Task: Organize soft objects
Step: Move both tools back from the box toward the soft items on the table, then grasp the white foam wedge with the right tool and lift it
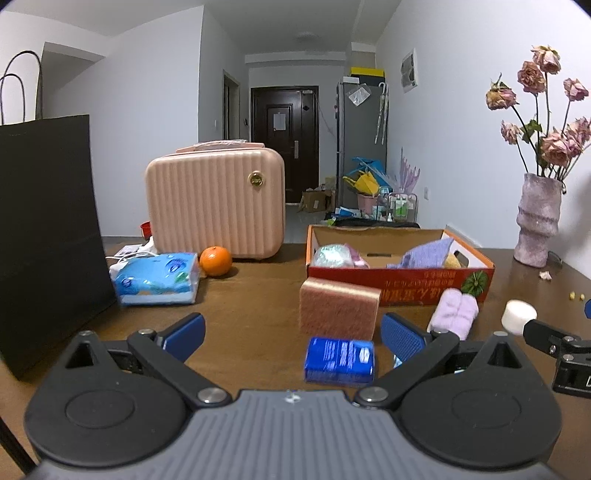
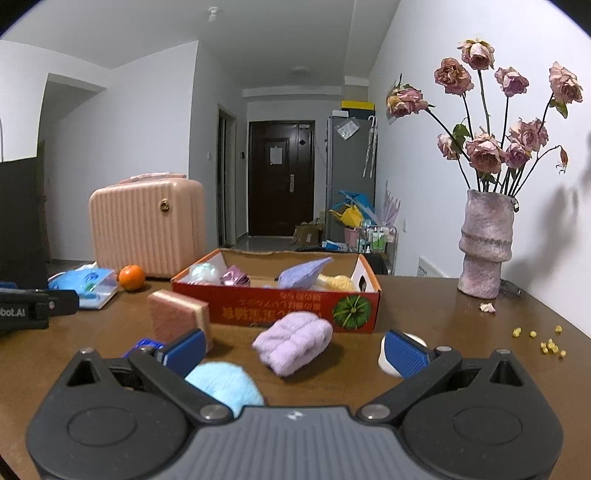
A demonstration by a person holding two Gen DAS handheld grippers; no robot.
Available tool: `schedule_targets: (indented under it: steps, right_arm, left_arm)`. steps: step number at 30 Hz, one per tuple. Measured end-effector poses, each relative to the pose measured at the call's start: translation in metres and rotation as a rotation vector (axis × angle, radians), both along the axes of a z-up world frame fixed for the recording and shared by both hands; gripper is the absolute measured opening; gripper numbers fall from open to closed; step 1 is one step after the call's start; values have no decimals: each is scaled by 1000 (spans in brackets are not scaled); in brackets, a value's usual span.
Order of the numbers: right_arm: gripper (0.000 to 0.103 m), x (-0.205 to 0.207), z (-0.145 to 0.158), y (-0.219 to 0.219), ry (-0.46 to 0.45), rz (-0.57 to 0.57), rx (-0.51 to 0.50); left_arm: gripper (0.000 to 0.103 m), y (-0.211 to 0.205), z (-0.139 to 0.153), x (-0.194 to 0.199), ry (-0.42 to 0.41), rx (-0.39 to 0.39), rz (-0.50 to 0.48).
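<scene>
The table (image 2: 424, 306) is dark, slightly glossy wood. The box (image 2: 280, 308) is printed cardboard. The lilac cloth (image 2: 293, 341) looks fluffy; the sponge (image 1: 338, 308) looks rough.

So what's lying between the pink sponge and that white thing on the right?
A fluffy lilac cloth lies between the sponge and white object, seen in the right wrist view.

Walls: white (image 1: 147, 96), plain.
Far centre: dark door (image 1: 284, 144) ending a hallway.
Right of door: grey cabinet (image 1: 360, 140).
Foreground: brown wooden table (image 2: 443, 332).
Ceiling: white, round lamp (image 1: 307, 36).
</scene>
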State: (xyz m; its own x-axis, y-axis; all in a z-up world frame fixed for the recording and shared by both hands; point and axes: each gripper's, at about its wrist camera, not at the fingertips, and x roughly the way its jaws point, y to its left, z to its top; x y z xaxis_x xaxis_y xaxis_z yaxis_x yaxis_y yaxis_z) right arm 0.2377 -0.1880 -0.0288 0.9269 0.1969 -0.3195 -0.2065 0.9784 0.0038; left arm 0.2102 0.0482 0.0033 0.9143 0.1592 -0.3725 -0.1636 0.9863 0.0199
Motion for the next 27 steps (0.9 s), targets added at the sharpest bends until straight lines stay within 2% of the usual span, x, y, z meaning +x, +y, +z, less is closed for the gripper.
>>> schedule_targets:
  steps: [8,17,22,27]
  right_arm:
    - [103,-28,-8,11,54,40,-22]
    - [101,-52,-37,37,144,84,-58]
    - [91,-57,-51,52,192,103,-74]
    - [74,-61,-60,60,225,113,-80]
  left_arm:
    - [103,14,-14,-29,55,-4,8]
    - [103,31,-33,-53,102,-13,13]
    - [103,38,-44,-63,121,-24,6]
    - [103,43,-52,-69,137,-32,-5]
